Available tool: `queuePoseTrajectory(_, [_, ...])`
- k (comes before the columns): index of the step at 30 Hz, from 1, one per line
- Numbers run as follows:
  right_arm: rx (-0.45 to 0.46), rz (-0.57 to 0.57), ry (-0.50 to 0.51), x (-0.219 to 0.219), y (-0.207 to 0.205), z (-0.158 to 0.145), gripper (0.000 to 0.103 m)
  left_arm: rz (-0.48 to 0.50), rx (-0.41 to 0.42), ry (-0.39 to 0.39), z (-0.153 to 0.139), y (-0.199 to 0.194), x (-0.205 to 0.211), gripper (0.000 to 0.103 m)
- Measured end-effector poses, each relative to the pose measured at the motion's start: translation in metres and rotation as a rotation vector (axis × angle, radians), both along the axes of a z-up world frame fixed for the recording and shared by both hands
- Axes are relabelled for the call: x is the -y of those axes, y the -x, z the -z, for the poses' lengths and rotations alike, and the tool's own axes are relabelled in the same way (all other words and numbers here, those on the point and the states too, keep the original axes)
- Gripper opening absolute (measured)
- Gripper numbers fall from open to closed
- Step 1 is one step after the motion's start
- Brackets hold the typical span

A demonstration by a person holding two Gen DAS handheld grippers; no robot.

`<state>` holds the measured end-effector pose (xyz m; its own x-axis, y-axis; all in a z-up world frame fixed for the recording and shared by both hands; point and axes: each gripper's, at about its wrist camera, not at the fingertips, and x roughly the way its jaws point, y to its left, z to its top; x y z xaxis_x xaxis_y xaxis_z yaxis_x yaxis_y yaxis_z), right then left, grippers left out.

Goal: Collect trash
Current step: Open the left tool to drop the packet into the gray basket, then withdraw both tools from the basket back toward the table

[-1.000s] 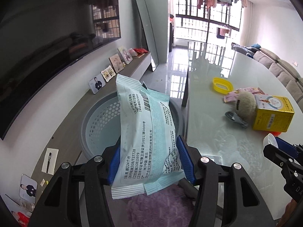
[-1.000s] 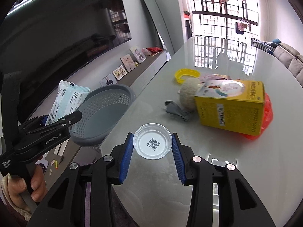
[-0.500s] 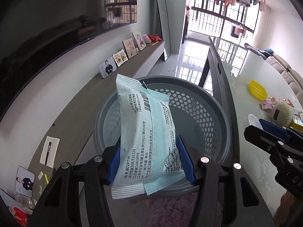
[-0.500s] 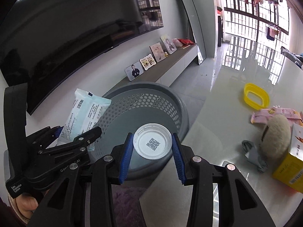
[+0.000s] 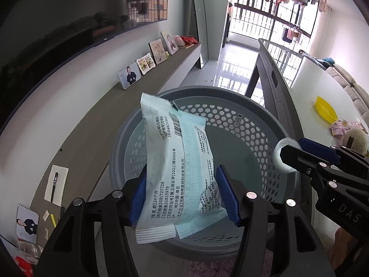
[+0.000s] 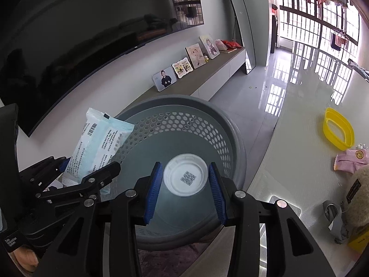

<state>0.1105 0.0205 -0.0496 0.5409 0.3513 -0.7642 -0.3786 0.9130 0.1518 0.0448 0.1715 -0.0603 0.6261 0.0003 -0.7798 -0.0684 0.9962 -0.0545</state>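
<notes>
Both grippers are shown poised over the grey perforated basket (image 5: 230, 120), into which the trash is to be dropped. In the left wrist view the left gripper (image 5: 182, 194) is seen with a pale blue wipes packet (image 5: 177, 161) standing upright between its blue pads; the jaws are opening at this moment, with the packet still between them and a sliver of gap visible at the pad toward 3 o'clock. In the right wrist view the right gripper (image 6: 185, 183) is seen at a middling spread around a white plastic lid (image 6: 185, 176), whose edges no longer appear pressed by the pads (the lid is slightly blurred, which suggests it is slipping free).

Compared with a second earlier, both hands have been carried off the counter (image 6: 299, 120) and over the basket mouth, which now fills the centre of each view. The release stage is therefore judged to have begun for both pieces, and each should fall inside the rim.

Further items remain on the counter toward 3 o'clock: a yellow ring-shaped lid (image 6: 337, 131), a pink sachet (image 6: 350, 160), a fuzzy beige object (image 6: 359, 189) and a grey crumpled wrapper (image 6: 334, 219). Further trips are thus expected.
</notes>
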Motion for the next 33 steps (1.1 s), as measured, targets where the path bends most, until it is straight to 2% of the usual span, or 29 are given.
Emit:
queuePoseTrajectory(2, [-0.004, 0.004, -0.012, 0.003, 0.0, 0.0, 0.054, -0.004, 0.003, 0.0, 0.0, 0.0, 0.001, 0.064])
queuePoseTrajectory(3, [-0.001, 0.008, -0.017, 0.004, 0.0, 0.0, 0.055, -0.007, 0.003, -0.004, 0.0, 0.0, 0.001, 0.067])
queuePoseTrajectory(18, [0.027, 0.016, -0.031, 0.008, 0.001, -0.001, 0.055, -0.053, -0.02, -0.013, -0.001, 0.013, -0.002, 0.073])
queuePoseTrajectory(22, [0.039, 0.016, -0.05, 0.011, 0.008, -0.004, 0.055, -0.072, -0.013, -0.025, -0.008, 0.019, -0.002, 0.074])
queuePoseTrajectory(25, [0.041, 0.021, -0.065, 0.017, 0.016, -0.008, 0.055, -0.086, -0.004, -0.018, -0.014, 0.025, -0.005, 0.08])
queuePoseTrajectory(33, [0.057, 0.05, -0.091, 0.04, 0.042, -0.025, 0.055, -0.113, 0.012, -0.025, -0.027, 0.04, 0.0, 0.083])
